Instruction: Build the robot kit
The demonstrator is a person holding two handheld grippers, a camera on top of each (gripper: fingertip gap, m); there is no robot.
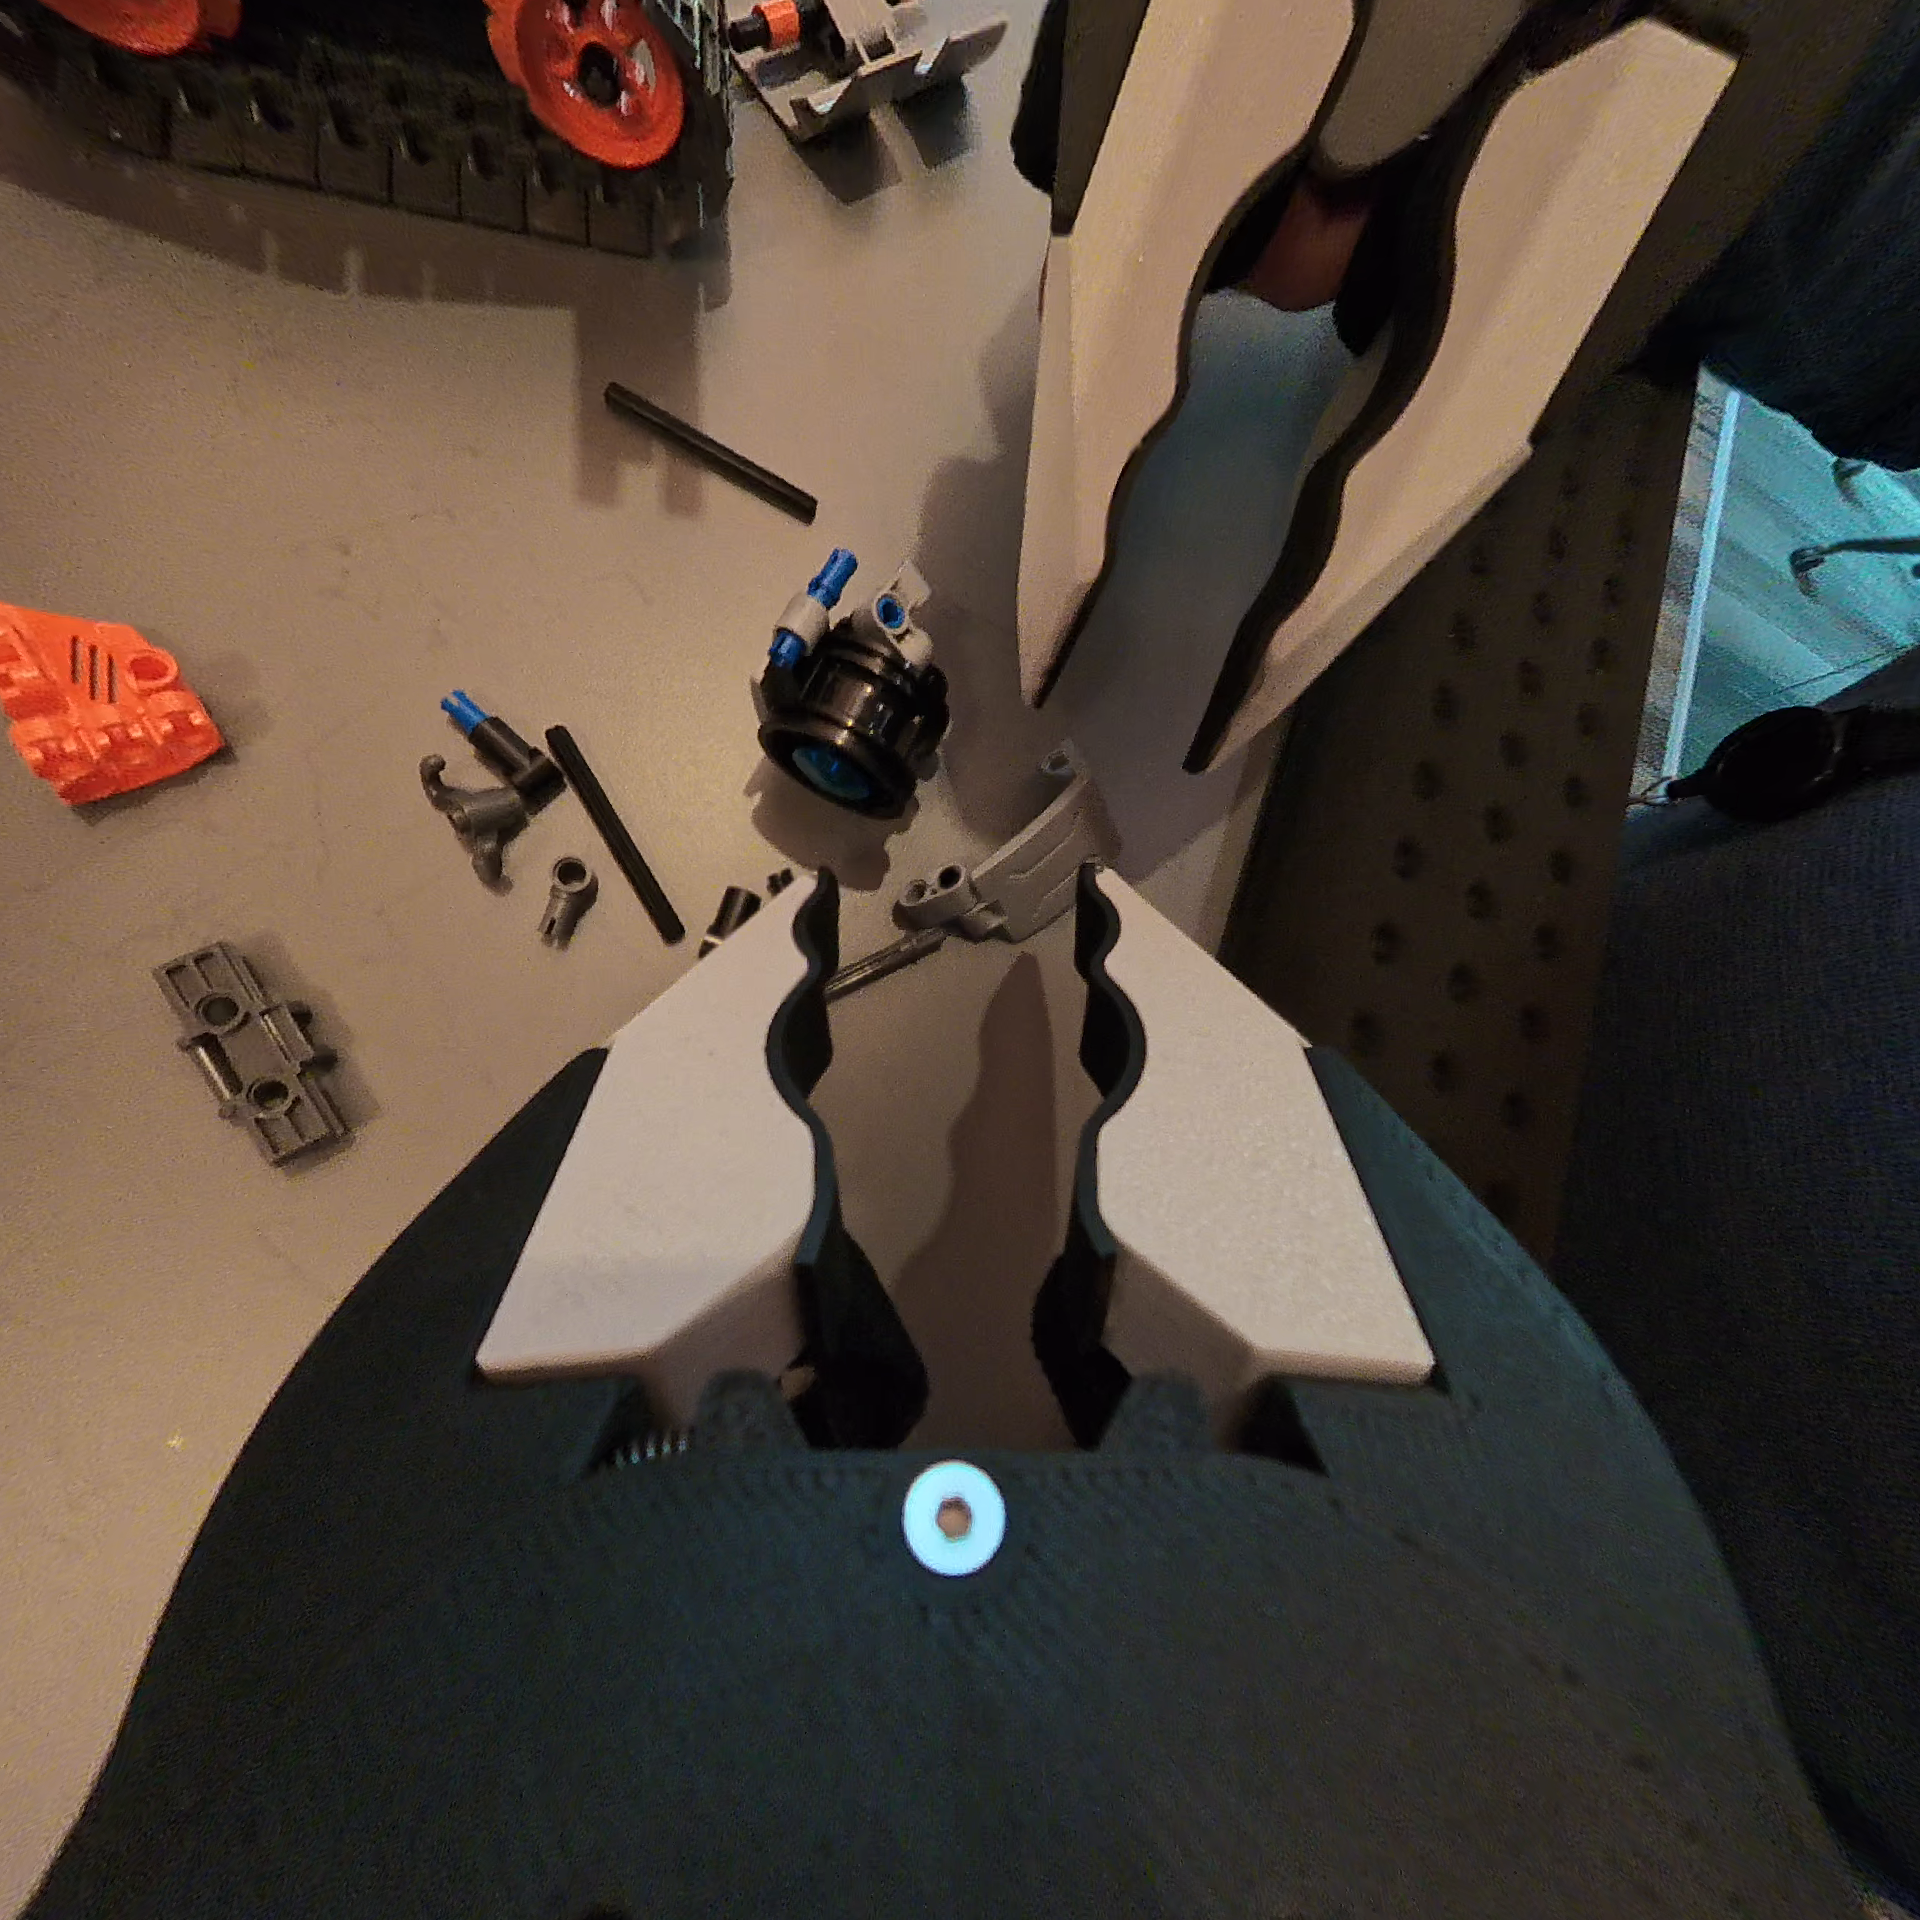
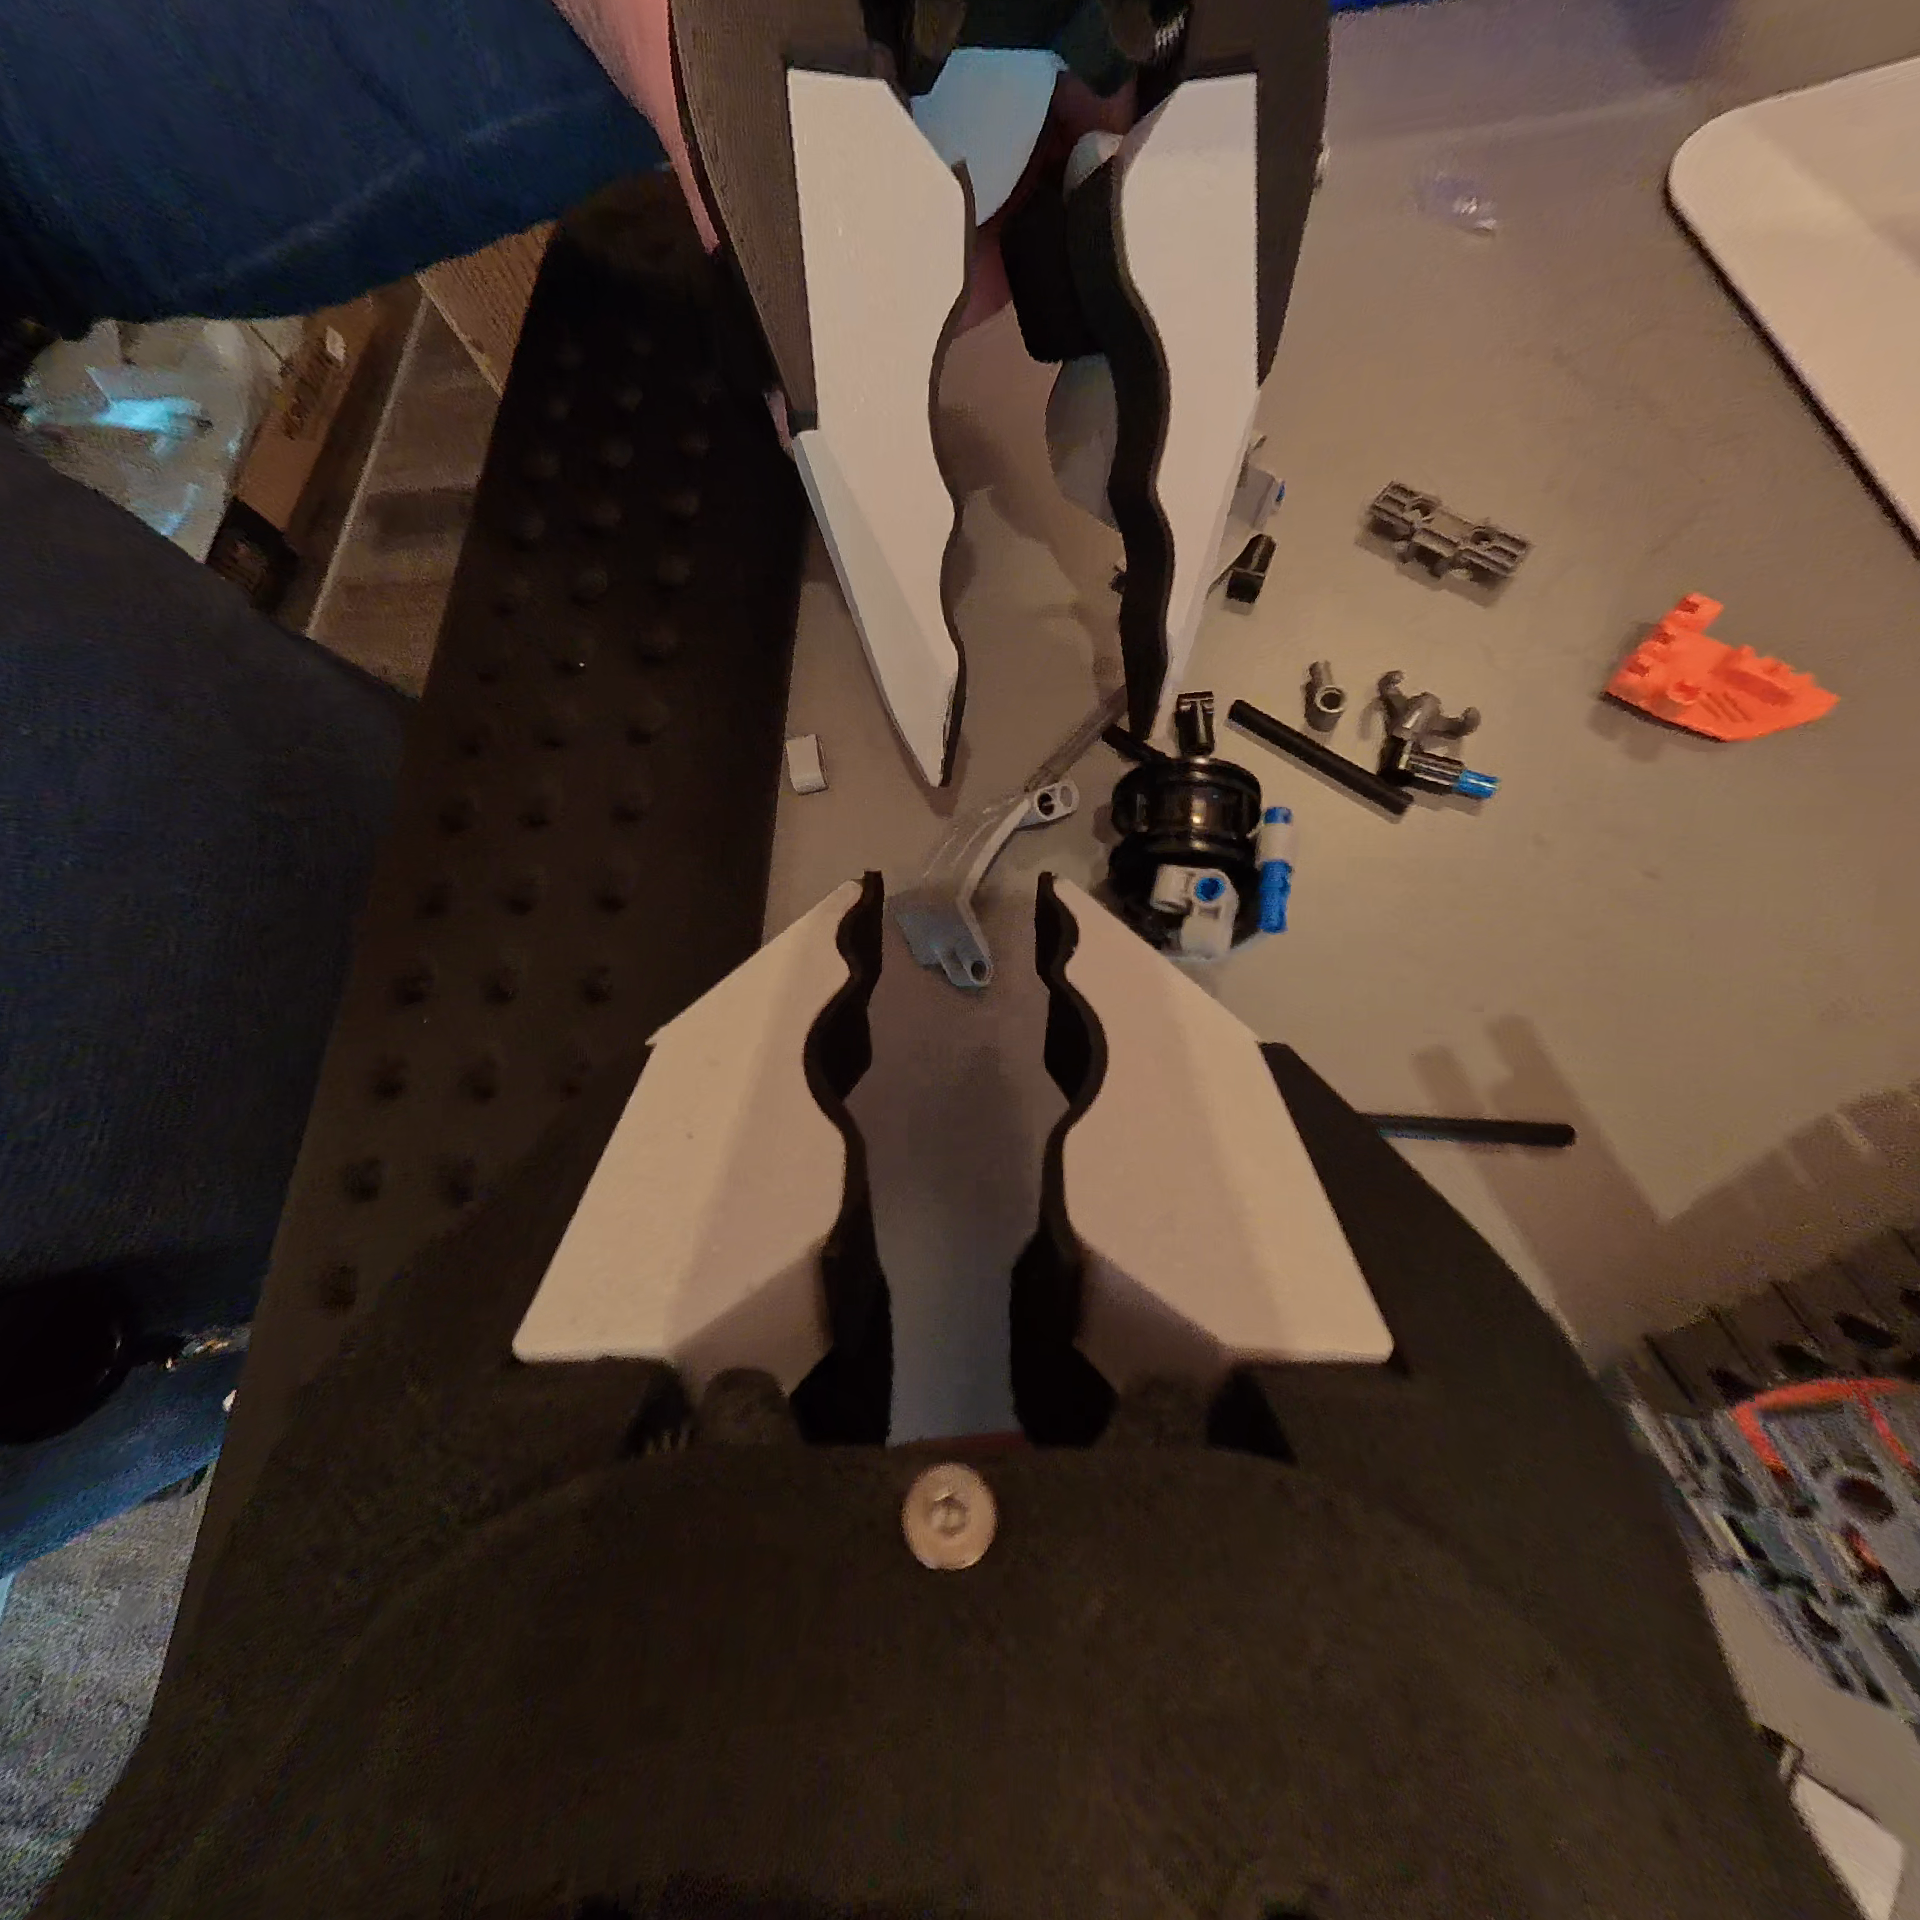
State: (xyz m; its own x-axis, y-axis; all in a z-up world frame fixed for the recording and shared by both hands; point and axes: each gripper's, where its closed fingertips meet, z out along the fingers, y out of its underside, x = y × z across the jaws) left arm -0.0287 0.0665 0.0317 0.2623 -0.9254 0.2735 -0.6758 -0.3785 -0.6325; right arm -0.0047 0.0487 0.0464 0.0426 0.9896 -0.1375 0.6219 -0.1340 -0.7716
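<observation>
A grey curved building-toy piece [image 1: 1023, 868] lies on the grey table near its edge, with a thin grey rod sticking out of it. My left gripper [image 1: 954, 883] is open and empty, its tips on either side of that piece. My right gripper [image 2: 956, 883] is open and empty too, and its tips straddle the other end of the same piece [image 2: 951, 930]. The two grippers face each other: the right one shows in the left wrist view [image 1: 1117, 727], the left one in the right wrist view [image 2: 1039, 746]. A black wheel hub with blue pins [image 1: 852, 717] [image 2: 1184, 821] lies beside the piece.
Loose parts lie around: black axles [image 1: 613, 831] [image 1: 707, 452], small grey connectors [image 1: 478, 805], a flat grey plate [image 1: 255, 1049], an orange panel [image 1: 99, 707]. A tracked model with orange wheels [image 1: 592, 73] stands farther off. A dark perforated strip [image 2: 561, 727] runs along the table edge. A white board [image 2: 1829, 260] lies beyond. My left and right fingertips are right by each other. The flat grey plate [image 1: 255, 1049] sits 10 cm or so from the ends of my left fingers. It is also in sight in the right wrist view [image 2: 1448, 525].
</observation>
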